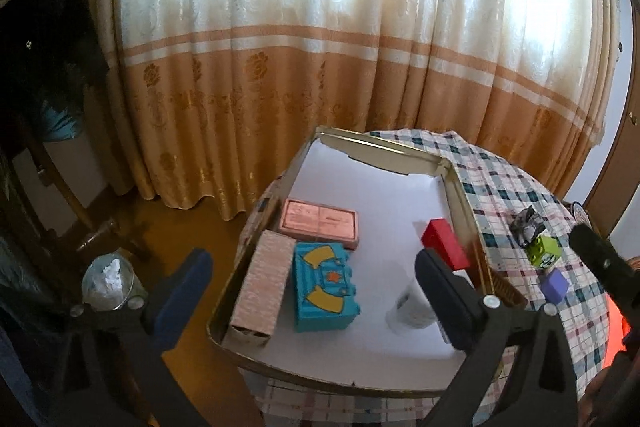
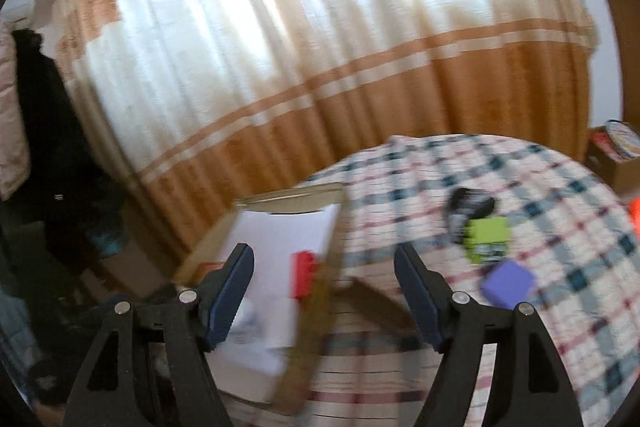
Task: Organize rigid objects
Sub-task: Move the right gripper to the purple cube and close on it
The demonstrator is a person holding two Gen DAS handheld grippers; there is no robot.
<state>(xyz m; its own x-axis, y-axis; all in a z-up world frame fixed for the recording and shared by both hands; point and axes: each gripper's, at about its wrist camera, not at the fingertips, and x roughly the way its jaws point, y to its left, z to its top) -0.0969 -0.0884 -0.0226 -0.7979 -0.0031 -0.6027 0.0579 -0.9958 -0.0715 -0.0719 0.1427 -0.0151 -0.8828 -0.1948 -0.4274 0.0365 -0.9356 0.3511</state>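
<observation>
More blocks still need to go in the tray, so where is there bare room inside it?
The tray's far half, beyond the copper box and red block, is bare. The left wall is crowded: pink box, teal block.

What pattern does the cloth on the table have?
The tablecloth is plaid: white with teal and red lines, clearest in the left wrist view.

Daylight through curtain [image 1: 320, 27] blows out highlights; room edges dark. Right wrist view motion-blurred, left sharp. Strong fisheye bending.

Shallow gold-rimmed tray [image 1: 256, 291]: glossy metal, matt white paper lining. Round table's plaid tablecloth [image 1: 516, 187]: woven cloth. Teal block [image 1: 324, 291]: smooth plastic.
</observation>
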